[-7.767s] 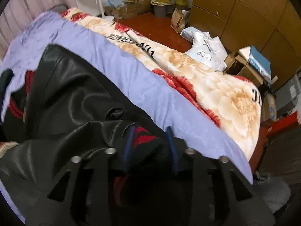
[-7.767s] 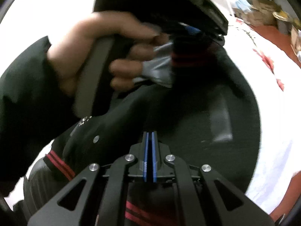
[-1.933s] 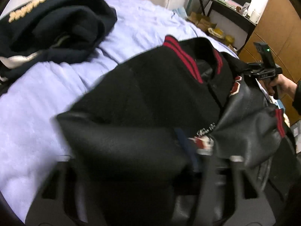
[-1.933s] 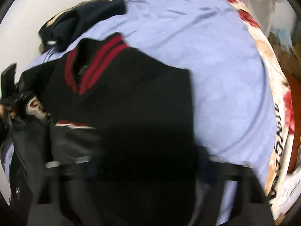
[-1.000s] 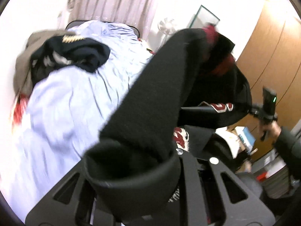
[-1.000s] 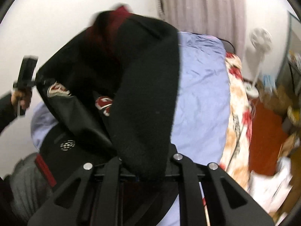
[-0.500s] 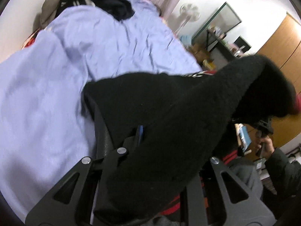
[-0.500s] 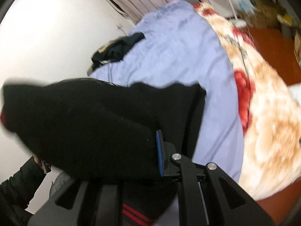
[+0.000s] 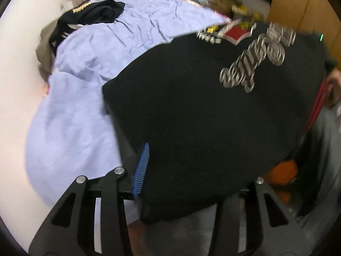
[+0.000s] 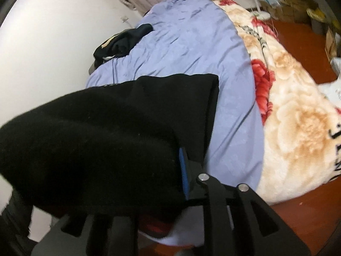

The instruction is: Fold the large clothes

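A bed (image 10: 191,42) covered by a pale blue sheet is filling most of both wrist views, stretching away ahead of the two grippers. A cream and red floral blanket (image 10: 298,117) is lying along the bed's edge, to the right of the right gripper.

A large black jacket (image 9: 202,106) is spreading across the near part of the sheet, directly in front of the left gripper (image 9: 170,170) and reaching off to its right. Its back is facing up, showing silver script lettering (image 9: 253,64) and a red crest patch (image 9: 236,32) at the far side. A red striped band is showing at the far right edge.

Both tools are gripping the jacket. In each view, thick black cloth is bunching over the fingers, hiding one side, while a blue pad (image 9: 140,168) is pressing against the fabric. The right gripper (image 10: 149,183) is holding a thick roll of the same cloth, its blue pad (image 10: 183,170) just showing at the edge.

The jacket looks heavy, thick and soft, likely to sag and drag rather than slip. Holding it at the hem corners or shoulder seams, where layers are doubled, should give the firmest grip.

A smaller dark garment (image 9: 91,15) is lying crumpled far ahead and left of the left gripper.
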`<action>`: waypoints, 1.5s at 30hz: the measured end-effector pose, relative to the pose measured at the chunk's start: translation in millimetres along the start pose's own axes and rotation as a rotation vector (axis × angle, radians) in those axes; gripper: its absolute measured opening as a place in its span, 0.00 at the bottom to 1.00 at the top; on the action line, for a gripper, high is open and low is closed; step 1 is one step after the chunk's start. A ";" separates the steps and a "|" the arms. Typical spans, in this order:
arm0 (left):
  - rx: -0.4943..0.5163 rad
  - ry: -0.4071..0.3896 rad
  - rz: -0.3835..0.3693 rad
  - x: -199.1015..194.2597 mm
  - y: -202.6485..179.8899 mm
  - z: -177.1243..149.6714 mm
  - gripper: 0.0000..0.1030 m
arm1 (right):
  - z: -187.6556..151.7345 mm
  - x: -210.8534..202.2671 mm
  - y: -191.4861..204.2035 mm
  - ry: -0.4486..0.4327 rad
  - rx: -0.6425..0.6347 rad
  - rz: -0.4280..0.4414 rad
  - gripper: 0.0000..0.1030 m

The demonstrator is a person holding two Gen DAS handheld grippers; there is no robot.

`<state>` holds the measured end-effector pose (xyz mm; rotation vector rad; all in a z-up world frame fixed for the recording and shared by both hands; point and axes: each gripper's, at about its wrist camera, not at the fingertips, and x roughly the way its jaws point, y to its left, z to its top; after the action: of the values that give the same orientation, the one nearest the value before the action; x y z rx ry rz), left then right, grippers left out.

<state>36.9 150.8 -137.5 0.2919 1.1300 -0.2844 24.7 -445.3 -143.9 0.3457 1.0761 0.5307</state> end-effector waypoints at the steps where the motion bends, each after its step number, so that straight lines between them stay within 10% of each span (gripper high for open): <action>1: 0.011 0.015 0.022 -2.3 2.4 -4.1 0.61 | -2.8 -6.3 4.4 0.003 -0.028 -0.016 0.21; 11: 0.013 0.026 0.090 -47.7 10.7 -28.1 0.68 | -33.4 -90.4 24.1 -0.098 -0.095 -0.041 0.55; 16: -0.051 -0.077 0.025 -74.1 -13.5 0.7 0.68 | -12.4 -118.8 50.6 -0.196 -0.097 -0.007 0.48; 23: -0.130 -0.137 -0.114 -33.7 -82.5 62.8 0.68 | 17.5 -38.5 87.3 -0.033 -0.118 -0.033 0.28; 35: -0.216 -0.014 0.030 91.5 -68.8 38.2 0.06 | -61.5 85.6 63.3 0.174 -0.002 -0.063 0.28; 45: -0.214 -0.080 -0.060 91.4 -43.5 31.5 0.06 | -15.0 23.7 76.7 0.047 -0.123 -0.030 0.31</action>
<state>83.9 92.1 -212.2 0.0574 1.0809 -0.2239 1.6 -368.5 -128.7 0.2094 1.0872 0.5782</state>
